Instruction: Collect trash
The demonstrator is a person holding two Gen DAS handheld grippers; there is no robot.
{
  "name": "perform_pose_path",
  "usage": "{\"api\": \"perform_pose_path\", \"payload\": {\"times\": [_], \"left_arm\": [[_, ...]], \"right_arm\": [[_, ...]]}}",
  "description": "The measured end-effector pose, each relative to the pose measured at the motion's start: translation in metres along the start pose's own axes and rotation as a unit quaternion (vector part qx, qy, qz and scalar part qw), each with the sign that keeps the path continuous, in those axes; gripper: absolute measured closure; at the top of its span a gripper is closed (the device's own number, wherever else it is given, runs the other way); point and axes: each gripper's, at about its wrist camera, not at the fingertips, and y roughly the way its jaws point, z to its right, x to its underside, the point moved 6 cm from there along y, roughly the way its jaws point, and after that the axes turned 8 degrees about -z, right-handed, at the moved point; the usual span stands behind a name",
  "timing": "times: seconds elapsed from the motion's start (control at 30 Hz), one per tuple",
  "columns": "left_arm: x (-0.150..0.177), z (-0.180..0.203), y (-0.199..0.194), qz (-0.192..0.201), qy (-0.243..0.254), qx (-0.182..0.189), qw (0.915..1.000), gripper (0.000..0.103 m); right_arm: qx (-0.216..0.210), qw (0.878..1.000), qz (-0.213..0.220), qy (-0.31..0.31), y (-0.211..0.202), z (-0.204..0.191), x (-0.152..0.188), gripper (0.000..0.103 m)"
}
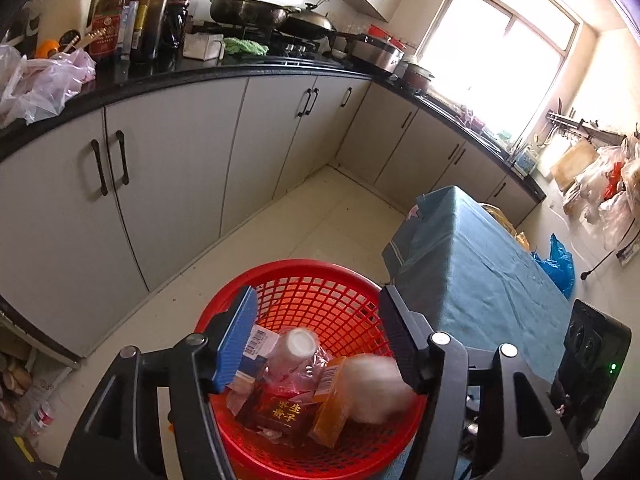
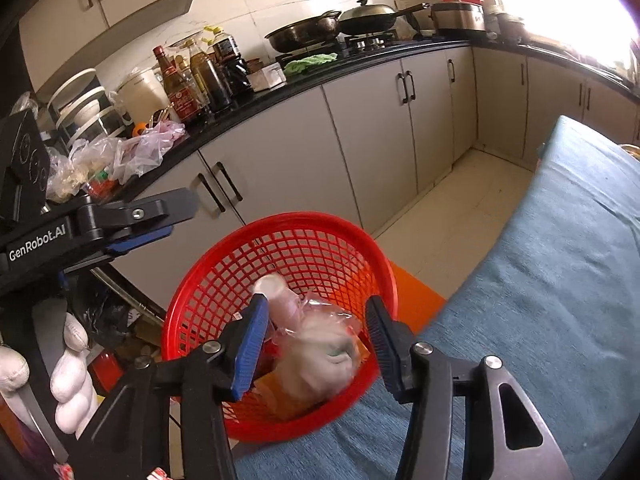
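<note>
1. We hold both grippers over the red basket [image 1: 304,292], which sits beside the blue-clothed table [image 1: 480,264].
2. The left gripper [image 1: 316,336] has its jaws spread wide, empty; the right gripper [image 2: 318,344] likewise.
3. A blurred pale wad [image 2: 320,364] lies between the right jaws, apparently loose; we judge it light and soft, graspable anywhere.
4. Beneath it lie a plastic bottle [image 1: 294,350], crinkly and slippery, an orange packet [image 1: 332,408] and a dark box [image 1: 280,412].
</note>
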Motion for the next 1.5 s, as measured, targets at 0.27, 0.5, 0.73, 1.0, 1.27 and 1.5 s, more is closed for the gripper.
{"api": "perform_pose_path", "payload": {"times": [0.27,0.5,0.73,1.0,1.27,1.5], "left_arm": [[0.022,-0.003,-0.023,0.019,0.013,-0.041,0.9989,0.037],[0.048,-0.004,-0.049,0.049,0.027,-0.103,0.9931,0.035],[0.075,0.005,-0.081,0.099,0.039,-0.178,0.9783,0.018],[0.102,0.016,-0.108,0.146,0.035,-0.236,0.96,0.01],[0.121,0.02,-0.14,0.192,0.02,-0.341,0.9202,0.006],[0.129,0.027,-0.132,0.148,0.024,-0.285,0.9467,0.001]], "right_arm": [[0.005,1.0,-0.008,0.019,-0.024,0.013,0.029,0.047],[0.02,1.0,-0.002,0.006,-0.051,0.006,0.056,0.047],[0.008,1.0,0.01,0.028,-0.075,0.005,0.079,0.042],[0.02,0.999,0.012,0.023,-0.092,0.002,0.1,0.041],[0.024,0.999,0.032,0.01,-0.108,-0.007,0.111,0.038],[0.02,0.999,0.04,0.013,-0.116,-0.01,0.119,0.038]]}}
